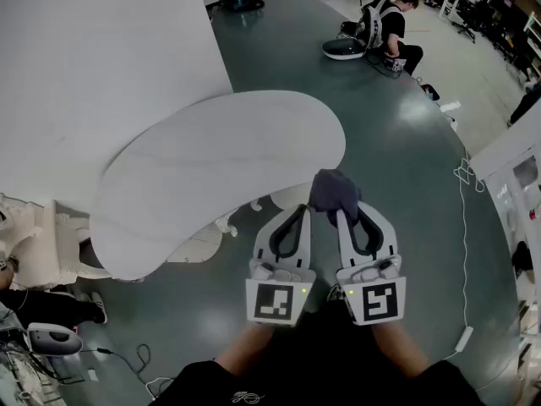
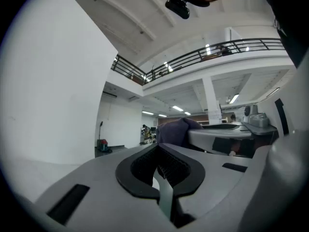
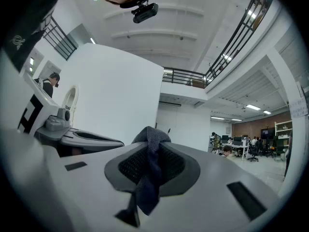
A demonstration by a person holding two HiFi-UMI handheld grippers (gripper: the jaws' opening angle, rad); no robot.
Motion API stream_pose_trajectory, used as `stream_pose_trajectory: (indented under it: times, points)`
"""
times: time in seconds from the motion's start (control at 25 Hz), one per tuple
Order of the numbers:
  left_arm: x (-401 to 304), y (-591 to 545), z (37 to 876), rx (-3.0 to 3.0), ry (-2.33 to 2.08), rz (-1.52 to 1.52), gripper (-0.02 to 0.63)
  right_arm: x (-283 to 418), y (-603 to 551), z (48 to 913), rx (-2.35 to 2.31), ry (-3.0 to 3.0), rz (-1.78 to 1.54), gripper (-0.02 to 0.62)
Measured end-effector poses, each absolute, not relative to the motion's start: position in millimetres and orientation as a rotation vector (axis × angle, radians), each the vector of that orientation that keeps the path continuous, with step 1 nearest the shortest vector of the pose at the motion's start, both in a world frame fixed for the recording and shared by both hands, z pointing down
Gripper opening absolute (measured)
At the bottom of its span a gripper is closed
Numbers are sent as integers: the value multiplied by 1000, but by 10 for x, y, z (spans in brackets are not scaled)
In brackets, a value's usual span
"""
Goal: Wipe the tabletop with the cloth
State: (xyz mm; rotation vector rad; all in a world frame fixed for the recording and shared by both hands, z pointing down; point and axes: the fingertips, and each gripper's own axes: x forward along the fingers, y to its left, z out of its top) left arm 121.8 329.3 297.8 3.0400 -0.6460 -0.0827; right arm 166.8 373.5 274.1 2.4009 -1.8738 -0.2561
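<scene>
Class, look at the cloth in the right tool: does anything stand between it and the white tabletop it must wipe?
Nothing visible does. The cloth, clamped in the right tool, is held just off the tabletop at its near edge, with no object in the gap between them.

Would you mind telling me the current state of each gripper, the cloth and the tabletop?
left gripper: shut, nothing between its jaws.
right gripper: shut on the cloth.
cloth: bunched up, pinched between the right gripper's jaws, not lying on the tabletop.
tabletop: bare, nothing on it.
</scene>
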Motion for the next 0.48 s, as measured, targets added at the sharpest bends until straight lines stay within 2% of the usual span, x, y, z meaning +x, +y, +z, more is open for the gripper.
stream_pose_trajectory:
  times: [0.48]
  points:
    - [727, 3021, 3249, 3041, -620, 17, 2, 1293, 3484, 3021, 2420, -1857, -155, 41]
